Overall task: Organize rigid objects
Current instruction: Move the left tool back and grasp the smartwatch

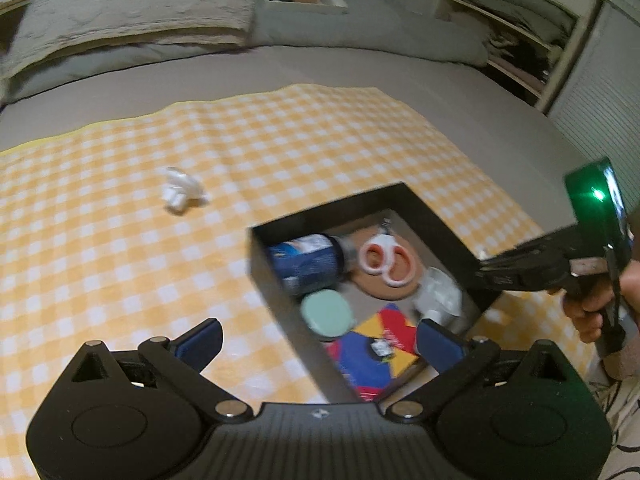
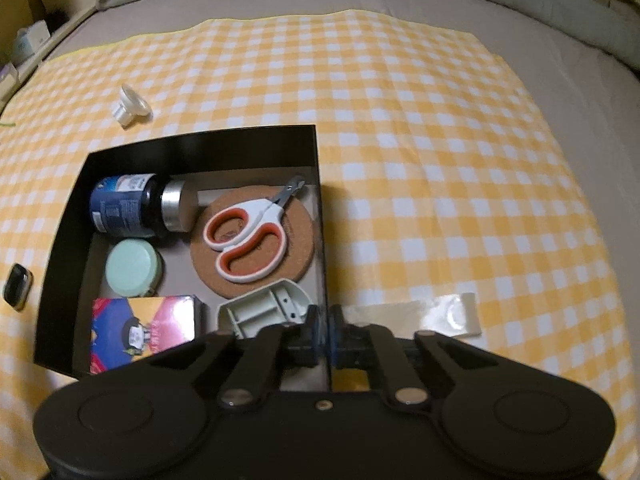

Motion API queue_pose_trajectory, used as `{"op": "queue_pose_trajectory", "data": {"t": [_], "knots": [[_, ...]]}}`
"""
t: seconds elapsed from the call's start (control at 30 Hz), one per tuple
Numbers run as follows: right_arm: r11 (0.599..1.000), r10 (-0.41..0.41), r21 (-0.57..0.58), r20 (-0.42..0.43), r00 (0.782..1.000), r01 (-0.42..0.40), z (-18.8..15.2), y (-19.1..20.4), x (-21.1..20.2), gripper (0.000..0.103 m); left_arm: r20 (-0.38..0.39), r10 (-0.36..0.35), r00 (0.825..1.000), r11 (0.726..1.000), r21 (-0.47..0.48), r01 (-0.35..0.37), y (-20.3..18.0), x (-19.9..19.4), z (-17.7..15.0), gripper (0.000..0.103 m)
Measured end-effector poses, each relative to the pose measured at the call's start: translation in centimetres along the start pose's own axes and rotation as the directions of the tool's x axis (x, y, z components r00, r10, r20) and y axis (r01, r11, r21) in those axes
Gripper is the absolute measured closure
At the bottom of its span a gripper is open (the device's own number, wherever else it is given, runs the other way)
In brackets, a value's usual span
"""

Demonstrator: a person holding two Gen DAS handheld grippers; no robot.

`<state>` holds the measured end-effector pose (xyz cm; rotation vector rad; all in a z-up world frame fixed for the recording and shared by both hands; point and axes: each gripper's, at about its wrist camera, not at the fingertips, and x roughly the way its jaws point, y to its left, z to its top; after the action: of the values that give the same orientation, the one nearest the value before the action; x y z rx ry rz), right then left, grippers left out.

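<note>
A black open box (image 2: 200, 152) sits on a yellow checked cloth (image 2: 400, 160). It holds a dark blue jar (image 2: 120, 208), orange-and-white scissors (image 2: 248, 236) on a cork coaster (image 2: 296, 236), a mint round tin (image 2: 132, 268), a colourful card box (image 2: 144, 324) and a grey plastic part (image 2: 264, 312). My right gripper (image 2: 325, 332) is shut on the box's right wall. In the left wrist view it shows at the box's edge (image 1: 492, 264). My left gripper (image 1: 320, 344) is open and empty above the box's near corner (image 1: 280, 312). A white plastic piece (image 1: 182, 192) lies loose on the cloth.
A strip of clear tape (image 2: 432, 316) lies on the cloth right of the box. A small dark device (image 2: 16, 286) lies left of it. Pillows (image 1: 132, 8) and bedding lie beyond the cloth, shelves (image 1: 516, 32) at the back right.
</note>
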<state>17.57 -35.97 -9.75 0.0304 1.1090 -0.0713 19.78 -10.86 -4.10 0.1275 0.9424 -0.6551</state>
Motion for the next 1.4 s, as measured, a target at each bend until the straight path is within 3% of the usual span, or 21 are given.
{"op": "queue_pose_trajectory", "data": {"t": [0.27, 0.43, 0.53, 0.8, 0.9, 1.03, 1.1, 1.17, 1.23, 1.4], "knots": [[1.0, -0.005, -0.003, -0.002, 1.0, 0.005, 0.2, 0.0, 0.1, 0.099, 0.036, 0.089, 0.995, 0.994, -0.065, -0.086, 4.7, -1.9, -1.1, 0.001], [1.0, -0.004, 0.004, -0.006, 1.0, 0.004, 0.3, -0.1, 0.2, 0.099, -0.001, 0.153, 0.988, 0.982, -0.109, -0.152, 7.5, -1.4, -2.6, 0.003], [1.0, -0.007, 0.005, -0.006, 1.0, 0.007, 0.2, -0.1, 0.1, 0.098, -0.031, 0.195, 0.98, 0.972, -0.13, -0.197, 8.8, -0.7, -3.5, 0.02], [1.0, -0.015, 0.01, -0.012, 1.0, 0.015, 0.3, 0.0, 0.3, 0.098, -0.134, 0.18, 0.974, 0.956, -0.208, -0.205, 10.3, 1.7, -5.8, 0.037], [1.0, -0.018, 0.011, -0.015, 1.0, 0.018, 0.4, 0.0, 0.4, 0.098, -0.147, 0.195, 0.97, 0.956, -0.192, -0.221, 9.8, 2.5, -6.3, 0.039], [1.0, -0.017, 0.01, -0.014, 1.0, 0.018, 0.3, 0.0, 0.3, 0.098, -0.131, 0.244, 0.961, 0.96, -0.104, -0.258, 8.8, 3.0, -6.3, 0.04], [1.0, -0.016, 0.012, -0.014, 1.0, 0.016, 0.3, -0.1, 0.3, 0.098, -0.13, 0.255, 0.958, 0.961, -0.075, -0.266, 8.5, 3.3, -6.3, 0.048], [1.0, -0.016, 0.012, -0.014, 1.0, 0.016, 0.3, 0.0, 0.3, 0.098, -0.133, 0.262, 0.956, 0.962, -0.045, -0.269, 8.2, 3.6, -6.2, 0.062], [1.0, -0.014, 0.017, -0.017, 1.0, 0.015, 0.3, 0.0, 0.3, 0.098, -0.136, 0.252, 0.958, 0.967, -0.007, -0.256, 8.0, 3.8, -6.0, 0.063], [1.0, -0.015, 0.016, -0.017, 1.0, 0.015, 0.3, 0.0, 0.4, 0.098, -0.134, 0.231, 0.964, 0.972, -0.011, -0.235, 8.3, 3.7, -6.0, 0.063]]}}
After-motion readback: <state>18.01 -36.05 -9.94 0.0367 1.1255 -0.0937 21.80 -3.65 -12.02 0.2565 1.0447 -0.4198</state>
